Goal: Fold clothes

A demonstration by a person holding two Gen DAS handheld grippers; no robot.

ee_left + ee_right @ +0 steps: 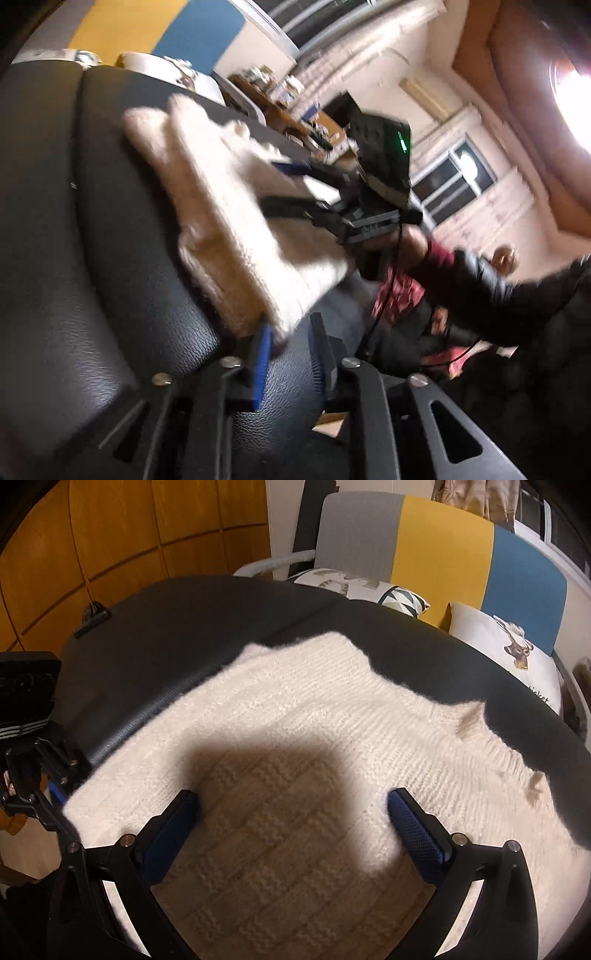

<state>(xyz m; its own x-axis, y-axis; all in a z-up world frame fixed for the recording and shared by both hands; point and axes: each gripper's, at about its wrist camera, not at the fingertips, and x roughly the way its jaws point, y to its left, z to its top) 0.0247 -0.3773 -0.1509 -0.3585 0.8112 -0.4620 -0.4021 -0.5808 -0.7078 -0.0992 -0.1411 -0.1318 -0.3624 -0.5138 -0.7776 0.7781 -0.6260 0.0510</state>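
In the left wrist view, a black leather-textured padded surface (pixel 92 258) fills the left side, with a seam running along it. On it lies a cream-white knitted sweater (pixel 229 221), folded into a thick, blurred bundle that stretches from the far left toward the near centre. The left gripper (pixel 291 347), black with blue pads, sits at the near edge of that bundle: one blue pad (pixel 263 365) touches the sweater's near corner, the other finger stands apart from it to the right, so the jaws are partly open and not clamped on the knit. Right of centre, the right gripper (pixel 332 192) reaches over the sweater from the far right, carried by a hand (pixel 410 240) in a dark red cuff and black sleeve.

In the right wrist view, the left gripper's black frame shows at the left edge, at the sweater's left border. The sweater spreads broad and flat across the middle, with a dark shadow on its near part. The right gripper's two blue-padded fingers (pixel 417 834) stand wide apart above the knit, nothing between them. Beyond the black surface, far right, two printed white cushions (pixel 509 657) lean against a grey, yellow and blue panel (pixel 443 542); orange wooden panelling (pixel 129 535) covers the far left.
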